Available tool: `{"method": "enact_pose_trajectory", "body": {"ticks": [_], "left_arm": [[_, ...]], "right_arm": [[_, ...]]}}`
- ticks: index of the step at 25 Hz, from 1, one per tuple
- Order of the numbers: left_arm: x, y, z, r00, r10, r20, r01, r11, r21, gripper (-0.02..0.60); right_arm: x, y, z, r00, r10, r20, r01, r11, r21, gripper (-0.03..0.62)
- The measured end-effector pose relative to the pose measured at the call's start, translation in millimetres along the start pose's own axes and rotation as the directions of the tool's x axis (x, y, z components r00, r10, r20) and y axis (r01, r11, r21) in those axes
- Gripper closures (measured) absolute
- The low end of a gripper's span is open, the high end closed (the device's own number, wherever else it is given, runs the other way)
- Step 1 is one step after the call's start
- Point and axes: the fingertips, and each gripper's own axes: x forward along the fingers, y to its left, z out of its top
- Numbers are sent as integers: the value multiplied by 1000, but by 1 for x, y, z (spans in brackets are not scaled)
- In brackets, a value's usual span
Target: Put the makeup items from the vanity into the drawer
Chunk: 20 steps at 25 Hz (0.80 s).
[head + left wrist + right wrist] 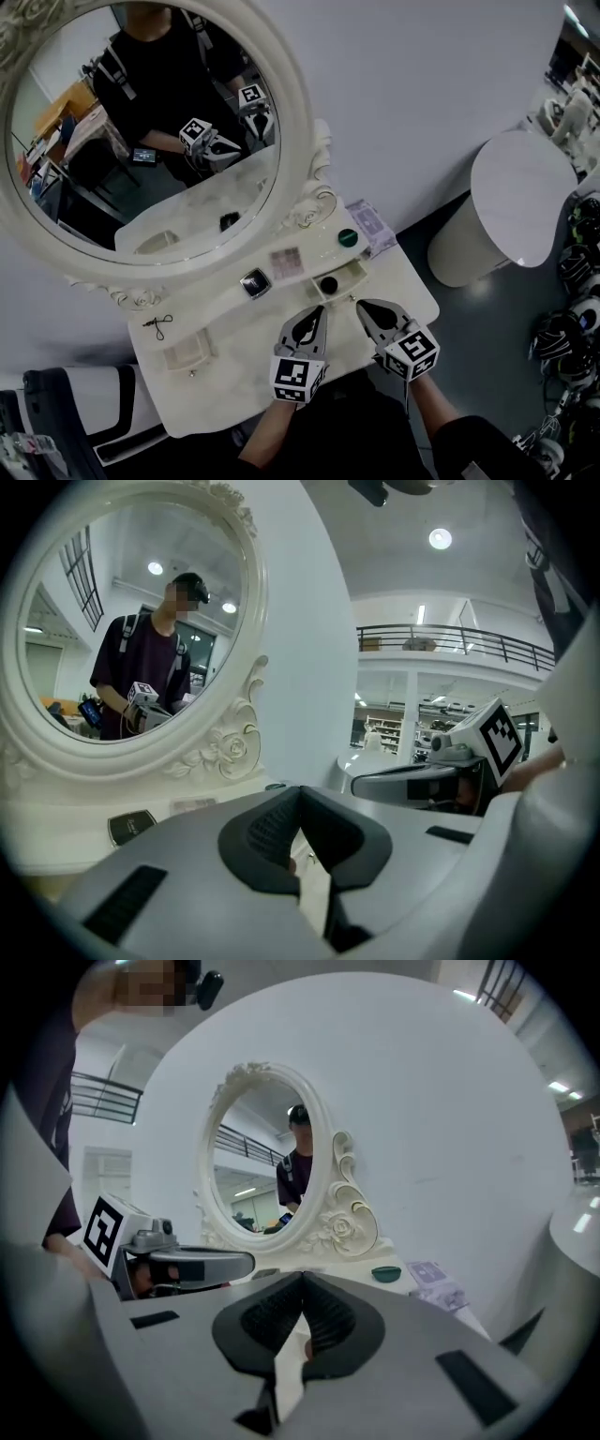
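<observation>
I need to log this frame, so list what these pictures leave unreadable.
Small open white drawer: its inside is hidden in both gripper views by the grey jaws; the head view shows one black round item, too small to identify.
Lilac printed box: print too small in head and right gripper views.
Thin black wiry object: head view, too small to name.

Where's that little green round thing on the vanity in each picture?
Head view: green dish, right of centre, beside the base of the mirror.
Left gripper view: probably the dark sliver just above the jaws.
Right gripper view: right of centre, above the jaws.
Shared landmark: the mirror's carved rose, just left of it.
</observation>
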Motion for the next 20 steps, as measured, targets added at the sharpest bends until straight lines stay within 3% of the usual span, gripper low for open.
{"method": "enact_pose_trajectory", "body": {"ticks": [11, 20], "left_arm": [[-54, -14, 8, 993, -110, 34, 110, 994, 19, 566], [-68, -28, 38, 986, -135, 102, 132, 990, 38, 566]], "right_arm": [[-37, 43, 17, 979, -144, 145, 134, 988, 77, 572], [-56, 64, 36, 971, -141, 193, 136, 990, 42, 572]]}}
